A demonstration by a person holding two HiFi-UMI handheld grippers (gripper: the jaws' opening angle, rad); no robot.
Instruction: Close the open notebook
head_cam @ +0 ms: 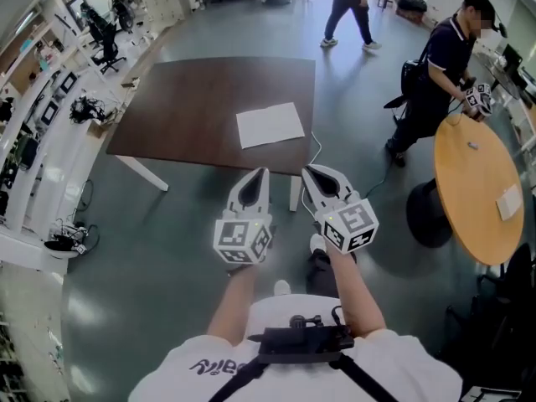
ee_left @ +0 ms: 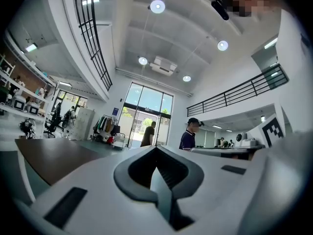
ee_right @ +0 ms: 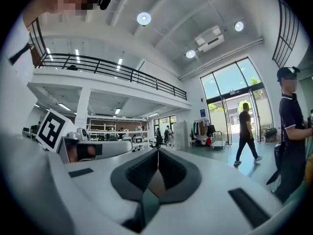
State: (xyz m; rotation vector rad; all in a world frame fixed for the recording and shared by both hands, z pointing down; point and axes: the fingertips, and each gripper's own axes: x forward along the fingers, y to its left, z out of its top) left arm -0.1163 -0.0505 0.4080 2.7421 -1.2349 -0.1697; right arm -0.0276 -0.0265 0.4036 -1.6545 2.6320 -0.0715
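The open notebook (head_cam: pixel 270 125) lies flat with white pages up on the dark brown table (head_cam: pixel 193 107), near its front right edge. Both grippers are held side by side in the air, short of the table's front edge and pointing level toward it. My left gripper (head_cam: pixel 262 172) is shut with nothing in it; its jaws (ee_left: pixel 156 148) meet in a line in the left gripper view, where the brown table top (ee_left: pixel 49 158) shows at the left. My right gripper (head_cam: pixel 308 171) is likewise shut and empty, its tips (ee_right: pixel 158 151) pressed together. The notebook shows in neither gripper view.
A round wooden table (head_cam: pixel 473 182) stands at the right, with a person in dark clothes (head_cam: pixel 444 74) beside it. Another person (head_cam: pixel 347 7) walks at the far end. Desks with equipment line the left wall (head_cam: pixel 42 141). A cable (head_cam: pixel 318 153) runs down from the brown table.
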